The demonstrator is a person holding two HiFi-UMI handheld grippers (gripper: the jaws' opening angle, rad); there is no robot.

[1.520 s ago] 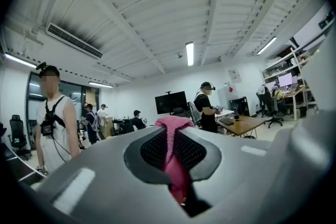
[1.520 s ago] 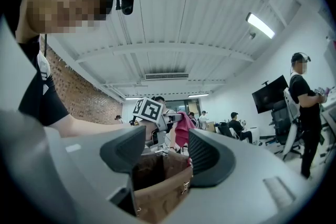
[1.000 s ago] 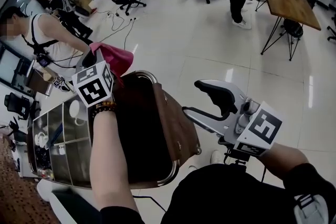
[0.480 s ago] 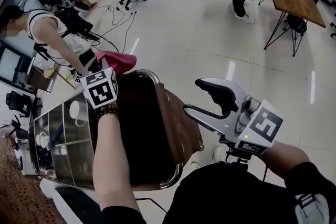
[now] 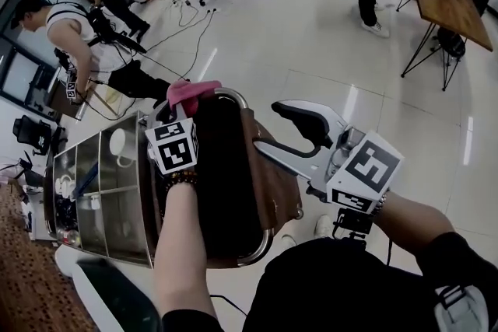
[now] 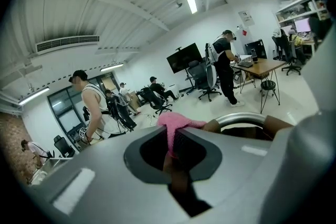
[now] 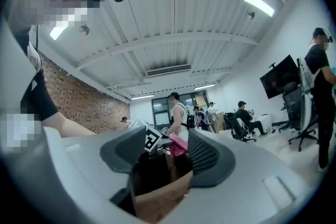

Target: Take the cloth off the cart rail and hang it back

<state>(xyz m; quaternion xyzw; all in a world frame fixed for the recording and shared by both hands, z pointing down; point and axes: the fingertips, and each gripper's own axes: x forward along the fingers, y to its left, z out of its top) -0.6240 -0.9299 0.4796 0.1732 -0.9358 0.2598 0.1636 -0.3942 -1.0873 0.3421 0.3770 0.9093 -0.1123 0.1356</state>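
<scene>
My left gripper (image 5: 181, 103) is shut on a pink cloth (image 5: 191, 92), which bunches just beyond its fingertips. The cloth sits at the far left corner of the cart's chrome rail (image 5: 236, 99); I cannot tell whether it touches the rail. In the left gripper view the cloth (image 6: 177, 122) is pinched between the jaws of the left gripper (image 6: 175, 138), with the rail (image 6: 242, 119) curving to its right. My right gripper (image 5: 267, 128) stands open to the right of the rail, over a brown bag (image 5: 268, 179), with nothing held. In the right gripper view, the cloth (image 7: 178, 145) shows between the wide jaws of the right gripper (image 7: 160, 157).
A metal shelf tray (image 5: 97, 198) with cups adjoins the cart on the left. A person (image 5: 74, 35) bends nearby at the far left, and cables (image 5: 183, 43) trail over the glossy floor. A wooden desk (image 5: 455, 4) and office chairs stand at the back.
My left gripper has come down with the pink cloth, from above the cart to the level of the rail's corner. My right gripper has shifted slightly left, still open.
</scene>
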